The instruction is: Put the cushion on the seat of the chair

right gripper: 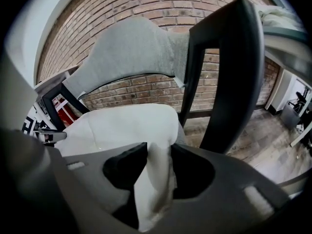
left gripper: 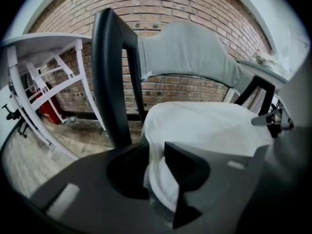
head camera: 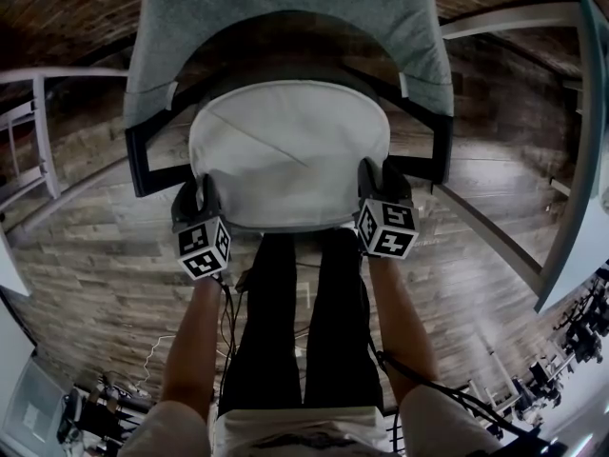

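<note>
Releasing is the step in hand: the cushion (head camera: 288, 150) lies on the chair (head camera: 285, 8) seat, its front corners between the parted jaws of the left hand-held gripper (head camera: 198, 193) and right hand-held gripper (head camera: 383, 184), apparently unpinched. Next, both need drawing back clear.

Head view looks steeply down onto chair (head camera: 139, 165) and cushion (head camera: 285, 150). Both gripper views sit low, very near the cushion's front edge, apparently at opposite corners, facing the shared backrest (left gripper: 190, 52) and brick wall (left gripper: 195, 4).
</note>
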Demonstrator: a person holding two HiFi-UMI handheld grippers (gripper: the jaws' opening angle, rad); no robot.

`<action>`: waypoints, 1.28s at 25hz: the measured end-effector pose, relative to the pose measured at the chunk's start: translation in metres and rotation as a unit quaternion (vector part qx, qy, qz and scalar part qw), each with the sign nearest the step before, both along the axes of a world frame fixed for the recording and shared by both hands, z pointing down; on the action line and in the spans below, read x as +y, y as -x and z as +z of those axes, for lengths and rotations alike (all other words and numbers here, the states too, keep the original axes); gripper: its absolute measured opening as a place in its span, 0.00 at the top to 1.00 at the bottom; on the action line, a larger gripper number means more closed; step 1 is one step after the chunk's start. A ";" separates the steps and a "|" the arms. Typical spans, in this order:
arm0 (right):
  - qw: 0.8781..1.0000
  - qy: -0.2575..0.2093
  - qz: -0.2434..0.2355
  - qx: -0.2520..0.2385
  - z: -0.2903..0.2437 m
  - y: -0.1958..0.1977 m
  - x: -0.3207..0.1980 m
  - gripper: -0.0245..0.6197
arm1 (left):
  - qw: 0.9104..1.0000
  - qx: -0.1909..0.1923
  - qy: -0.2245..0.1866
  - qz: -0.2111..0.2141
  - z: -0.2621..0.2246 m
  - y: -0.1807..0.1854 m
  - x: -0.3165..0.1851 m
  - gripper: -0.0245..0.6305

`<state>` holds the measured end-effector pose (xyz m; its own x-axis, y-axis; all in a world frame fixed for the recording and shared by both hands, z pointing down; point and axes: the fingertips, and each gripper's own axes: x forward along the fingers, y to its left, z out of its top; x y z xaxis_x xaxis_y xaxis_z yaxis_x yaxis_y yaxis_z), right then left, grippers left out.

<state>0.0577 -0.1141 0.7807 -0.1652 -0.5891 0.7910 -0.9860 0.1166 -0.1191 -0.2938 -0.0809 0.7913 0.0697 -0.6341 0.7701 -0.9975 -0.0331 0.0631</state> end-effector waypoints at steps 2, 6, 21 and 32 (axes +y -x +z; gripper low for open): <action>1.000 0.001 0.005 0.003 -0.001 -0.003 0.000 0.70 | 1.000 0.001 0.000 -0.005 0.000 0.002 0.000 0.84; 1.000 -0.004 0.012 0.008 -0.005 -0.009 -0.001 0.63 | 1.000 0.004 -0.001 -0.008 -0.002 0.001 0.001 0.81; 0.999 -0.041 0.012 -0.026 -0.063 0.005 0.011 0.63 | 0.999 0.014 -0.031 0.002 -0.055 -0.013 0.014 0.80; 0.992 -0.101 -0.034 -0.062 -0.228 0.047 0.013 0.63 | 0.992 0.020 -0.105 0.073 -0.225 -0.040 0.001 0.80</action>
<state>0.0112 -0.1012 0.5528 -0.2984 -0.7171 0.6299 -0.9544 0.2164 -0.2057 -0.2542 -0.0798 0.5660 0.2008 -0.7611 0.6168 -0.9778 -0.1945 0.0783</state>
